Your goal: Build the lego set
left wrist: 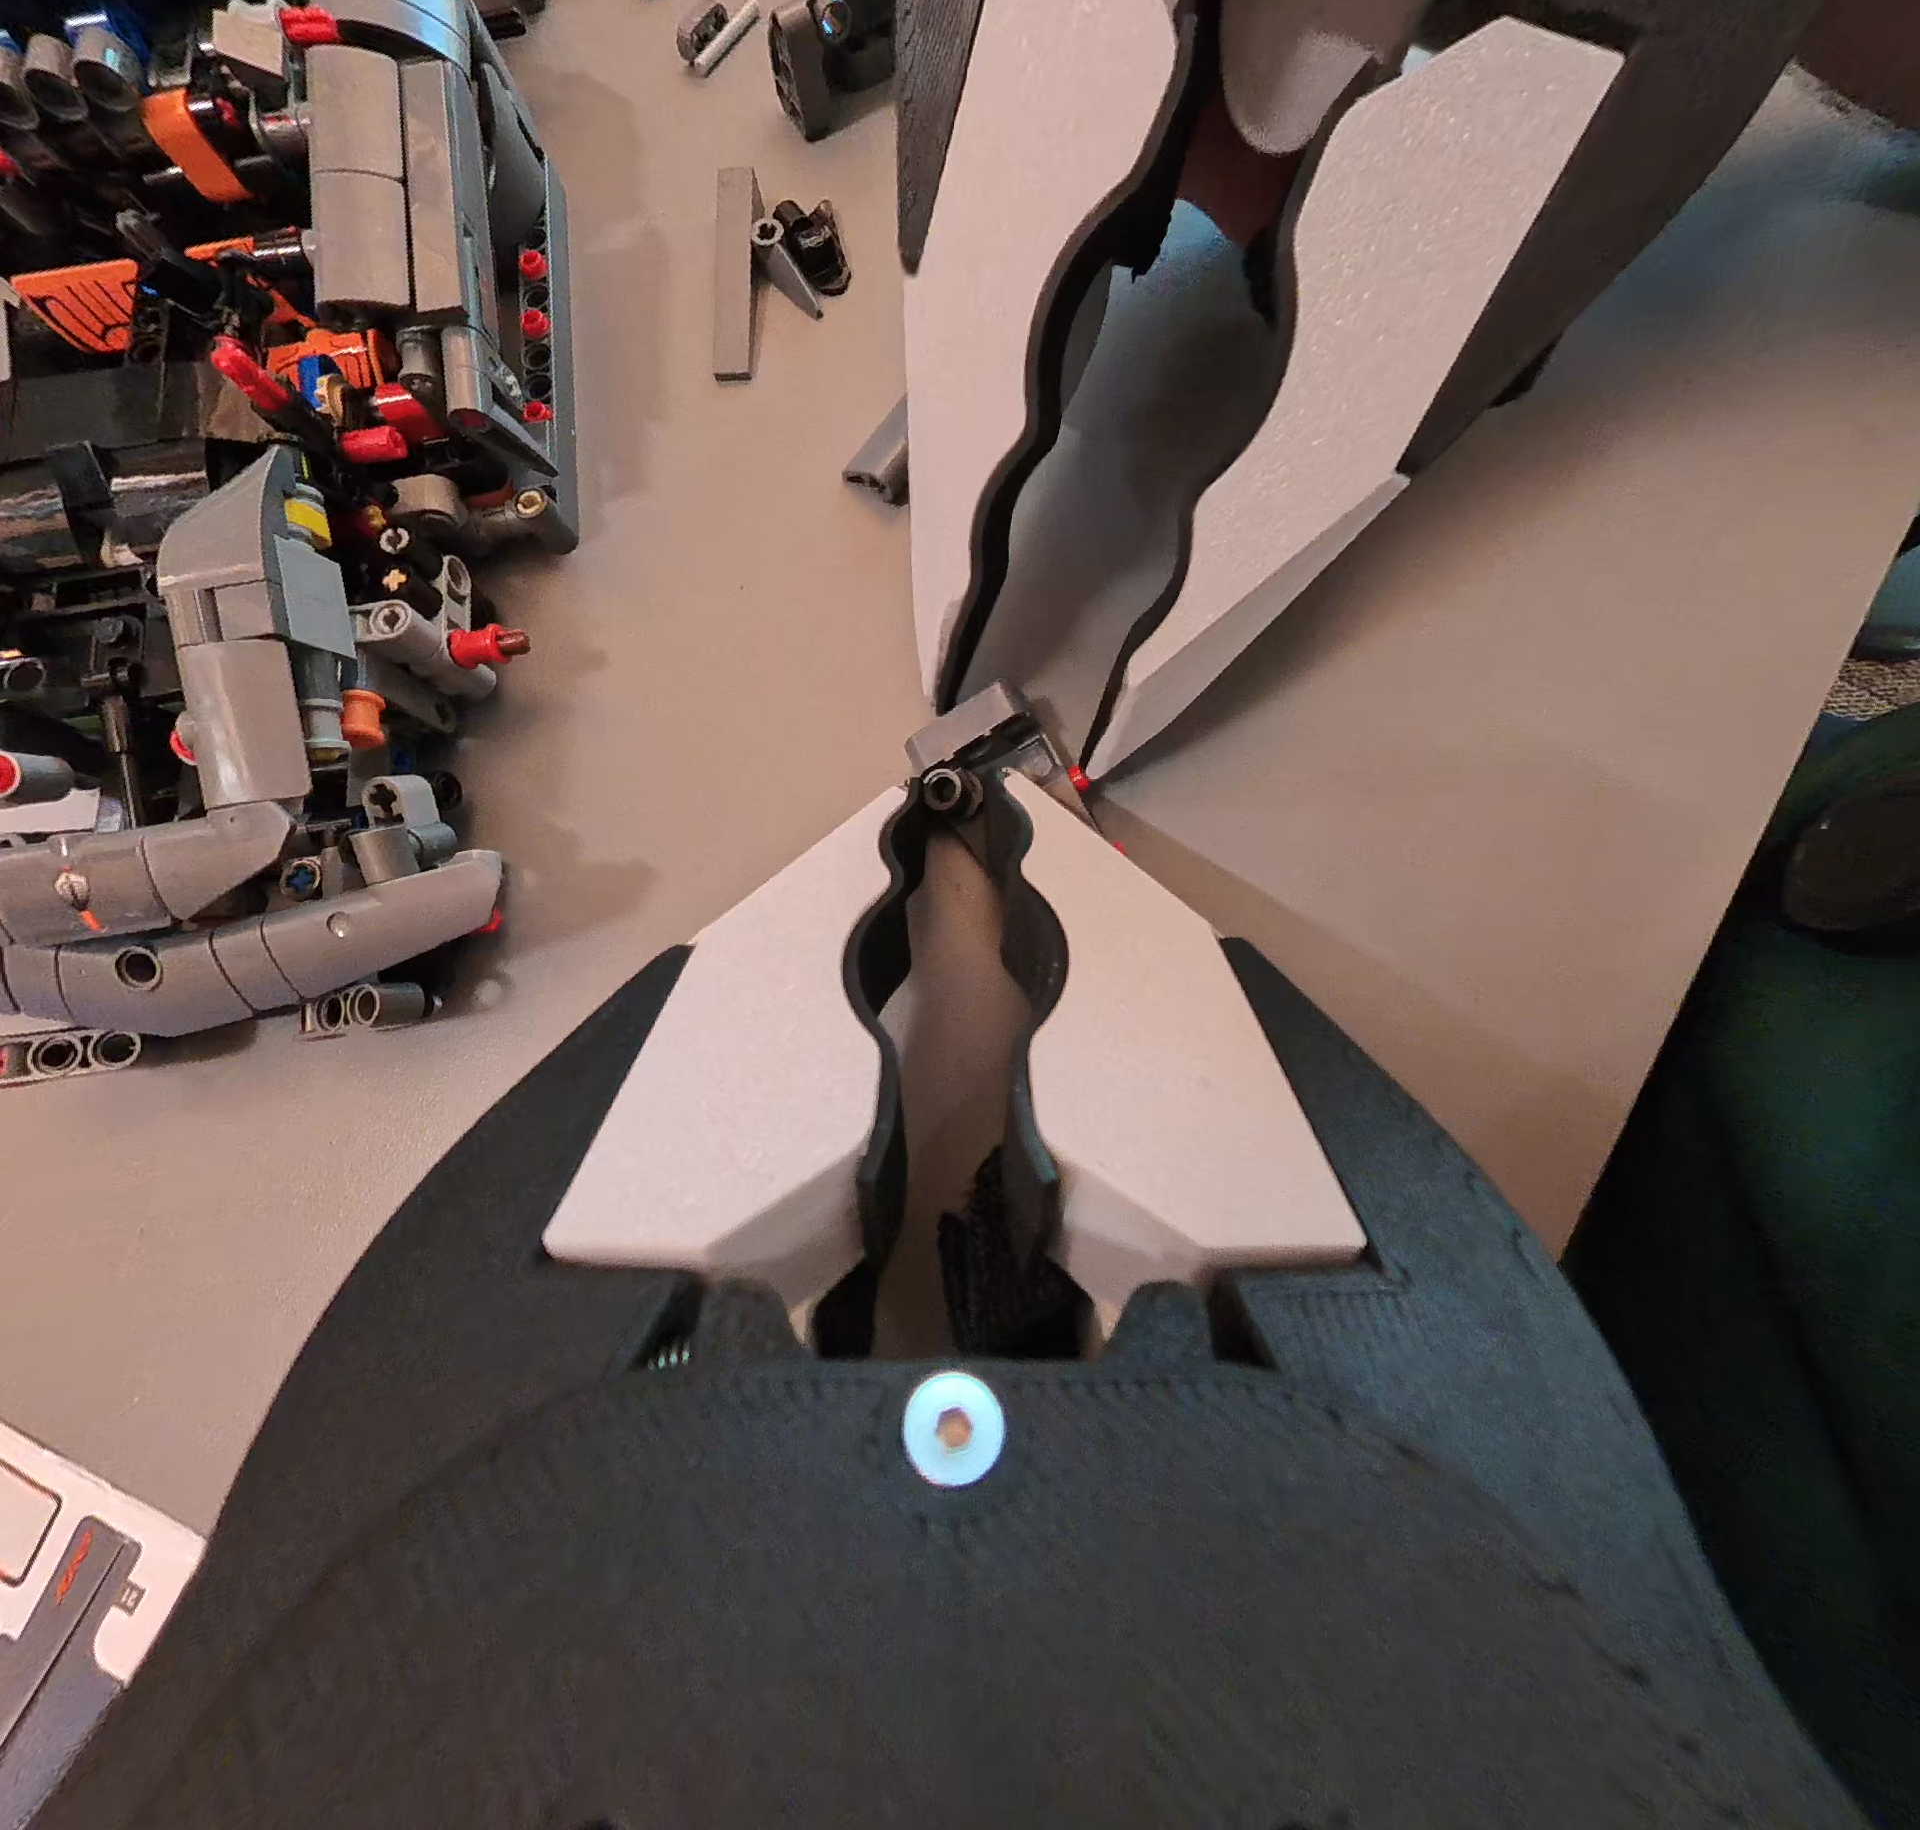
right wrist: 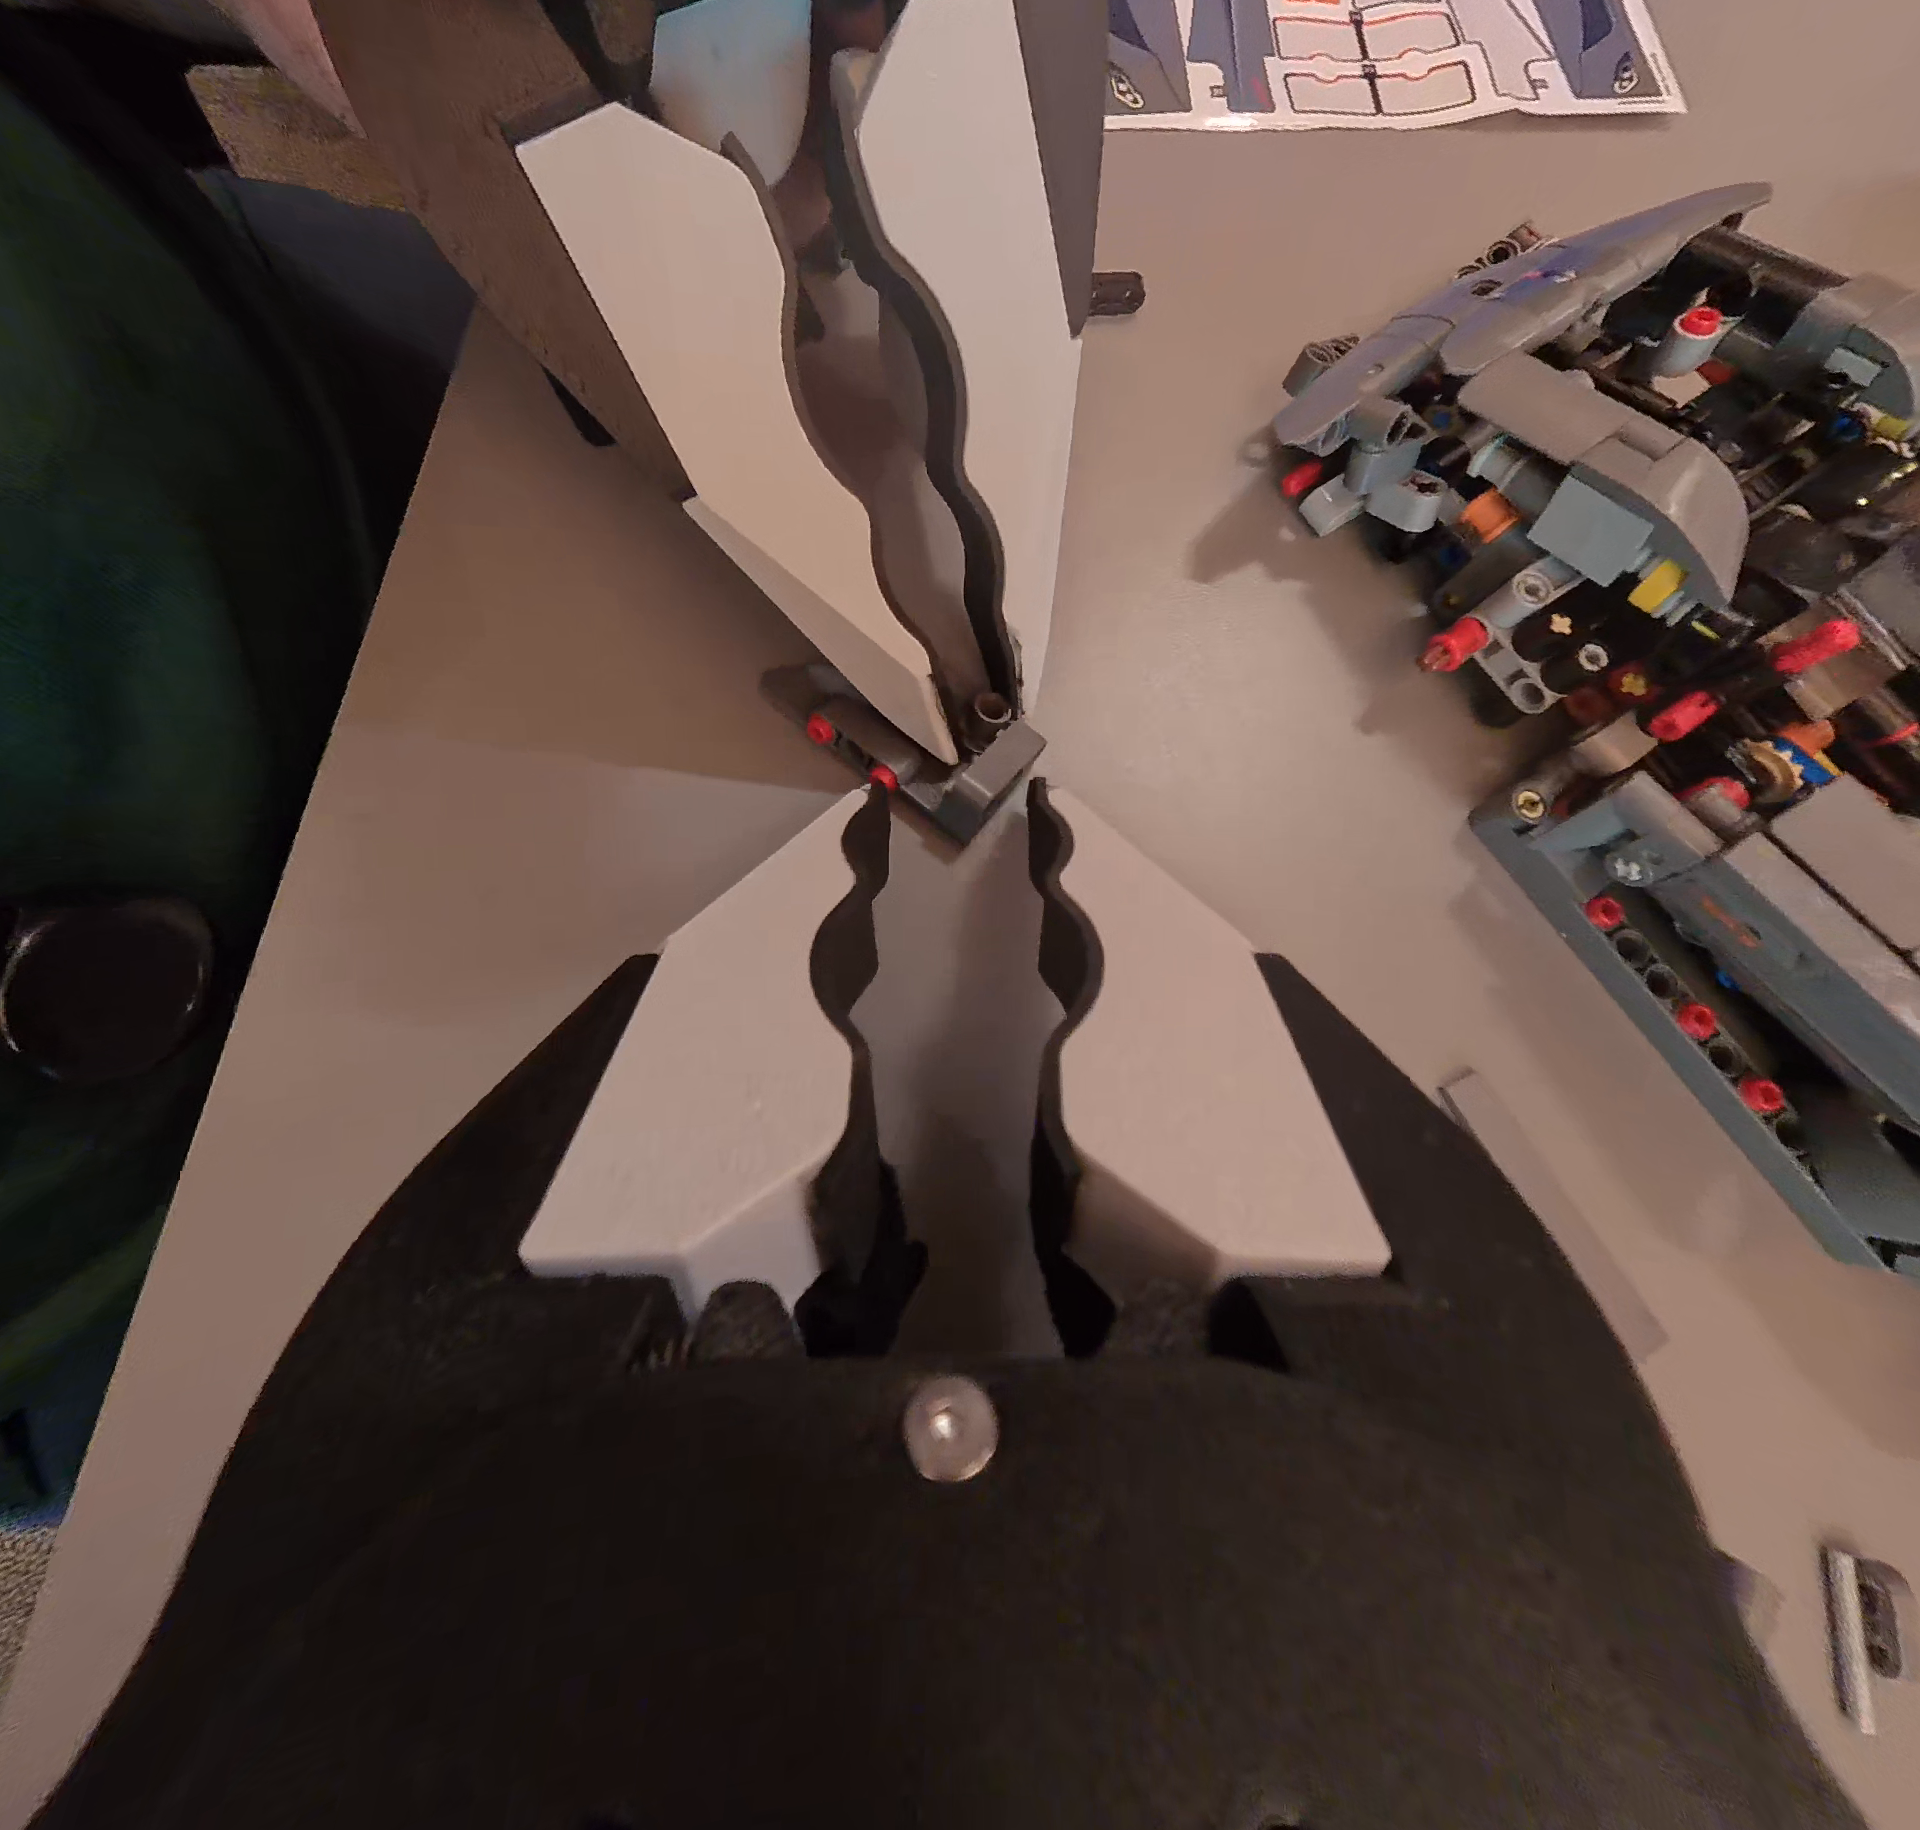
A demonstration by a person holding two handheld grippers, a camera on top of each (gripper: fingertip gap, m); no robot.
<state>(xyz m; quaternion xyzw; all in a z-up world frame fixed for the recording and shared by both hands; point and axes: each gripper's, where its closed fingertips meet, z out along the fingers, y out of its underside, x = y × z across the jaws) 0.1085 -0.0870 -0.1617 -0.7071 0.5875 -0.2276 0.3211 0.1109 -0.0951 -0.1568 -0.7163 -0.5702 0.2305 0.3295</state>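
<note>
My left gripper (left wrist: pixel 951 793) is shut on a small black pin (left wrist: pixel 948 789) at its fingertips. My right gripper (right wrist: pixel 958 793) holds a small grey assembly (right wrist: pixel 982 778) with red pins (right wrist: pixel 883 775) on one side, just above the table. The two grippers meet tip to tip, and the black pin (right wrist: pixel 987 710) touches the top of the grey assembly (left wrist: pixel 982 726). The right gripper (left wrist: pixel 1023 726) reaches in from the top of the left wrist view. The left gripper (right wrist: pixel 982 720) reaches in from the top of the right wrist view.
The large grey Technic model (left wrist: pixel 343 450) lies on the grey table (left wrist: pixel 675 700), also seen in the right wrist view (right wrist: pixel 1662 637). Loose parts (left wrist: pixel 743 274) lie beyond it. A sticker sheet (right wrist: pixel 1392 14) and a booklet (left wrist: pixel 62 1593) lie flat. Green clothing (right wrist: pixel 156 533) is beside the table edge. My two grippers' fingertips are within a few centimetres of each other.
</note>
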